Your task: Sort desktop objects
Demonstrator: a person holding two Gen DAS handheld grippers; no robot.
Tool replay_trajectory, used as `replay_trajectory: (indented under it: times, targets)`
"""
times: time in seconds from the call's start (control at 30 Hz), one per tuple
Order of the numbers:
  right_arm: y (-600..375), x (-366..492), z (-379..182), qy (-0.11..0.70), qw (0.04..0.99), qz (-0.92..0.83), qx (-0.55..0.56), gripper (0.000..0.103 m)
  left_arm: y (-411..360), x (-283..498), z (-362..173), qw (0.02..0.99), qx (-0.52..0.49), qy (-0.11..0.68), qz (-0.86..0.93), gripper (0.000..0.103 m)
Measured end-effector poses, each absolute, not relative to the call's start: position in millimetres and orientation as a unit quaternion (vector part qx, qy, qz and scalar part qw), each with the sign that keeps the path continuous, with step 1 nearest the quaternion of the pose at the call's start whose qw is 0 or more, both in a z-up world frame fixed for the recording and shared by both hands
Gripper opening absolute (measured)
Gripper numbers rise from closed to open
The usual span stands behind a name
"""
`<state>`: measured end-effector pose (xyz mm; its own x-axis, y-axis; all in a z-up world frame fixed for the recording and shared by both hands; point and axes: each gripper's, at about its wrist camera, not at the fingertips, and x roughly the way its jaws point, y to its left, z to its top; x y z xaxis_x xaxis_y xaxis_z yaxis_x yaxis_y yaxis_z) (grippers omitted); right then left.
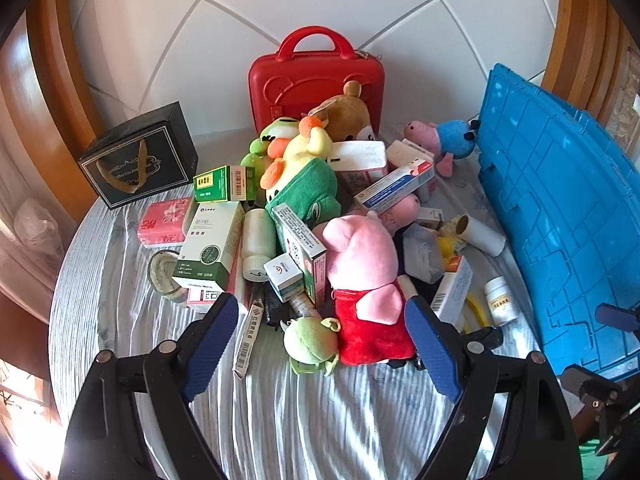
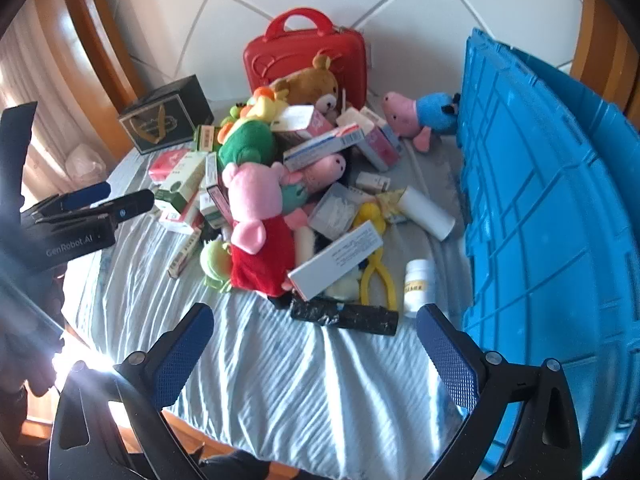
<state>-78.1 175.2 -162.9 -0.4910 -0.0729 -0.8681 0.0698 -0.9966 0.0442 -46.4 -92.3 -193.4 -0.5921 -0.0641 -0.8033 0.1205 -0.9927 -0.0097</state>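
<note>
A heap of plush toys and medicine boxes lies on a table with a pale blue cloth [image 1: 304,412]. A pink pig plush in a red dress [image 1: 362,280] lies at the front of the heap, with a small green frog plush [image 1: 312,342] beside it. My left gripper [image 1: 322,312] is open, its blue pads on either side of the pig and frog, not touching. My right gripper [image 2: 316,316] is open and empty, just short of a black wrapped bar [image 2: 344,316], a white pill bottle [image 2: 418,286] and a long white box [image 2: 338,258].
A blue plastic crate [image 1: 560,216] stands at the right; it also shows in the right wrist view [image 2: 552,216]. A red case [image 1: 316,80] stands at the back against the wall. A black gift box [image 1: 140,156] stands back left. The left gripper's body [image 2: 76,220] shows at the left edge.
</note>
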Motion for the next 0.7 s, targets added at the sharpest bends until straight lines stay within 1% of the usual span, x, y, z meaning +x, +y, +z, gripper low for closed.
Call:
replay_trajectory:
  times: [0.07, 0.3, 0.5, 0.53, 0.57, 0.6, 0.7]
  targets:
    - [176, -88, -188, -0.007, 0.030, -0.854, 0.519, 0.103, -98, -58, -207, 0.058, 0.453, 0.030, -0.889, 0.085]
    - [182, -123, -240, -0.033, -0.002, -0.838, 0.544, 0.103, -118, -111, -247, 0.081, 0.472, 0.038, -0.877, 0.085]
    - [176, -141, -254, -0.038, -0.011, -0.835, 0.550, 0.103, -135, -153, -271, 0.102, 0.486, 0.074, -0.865, 0.085]
    - [176, -143, -256, -0.038, -0.012, -0.834, 0.551, 0.103, -137, -159, -275, 0.109, 0.488, 0.078, -0.863, 0.084]
    - [176, -144, -258, -0.038, -0.014, -0.832, 0.553, 0.103, -140, -164, -278, 0.113, 0.491, 0.082, -0.860, 0.077]
    - [177, -145, -259, -0.038, -0.017, -0.831, 0.554, 0.103, -142, -169, -281, 0.117, 0.495, 0.086, -0.857, 0.074]
    - [183, -150, -266, -0.040, -0.029, -0.829, 0.557, 0.103, -144, -182, -294, 0.130, 0.512, 0.075, -0.846, 0.058]
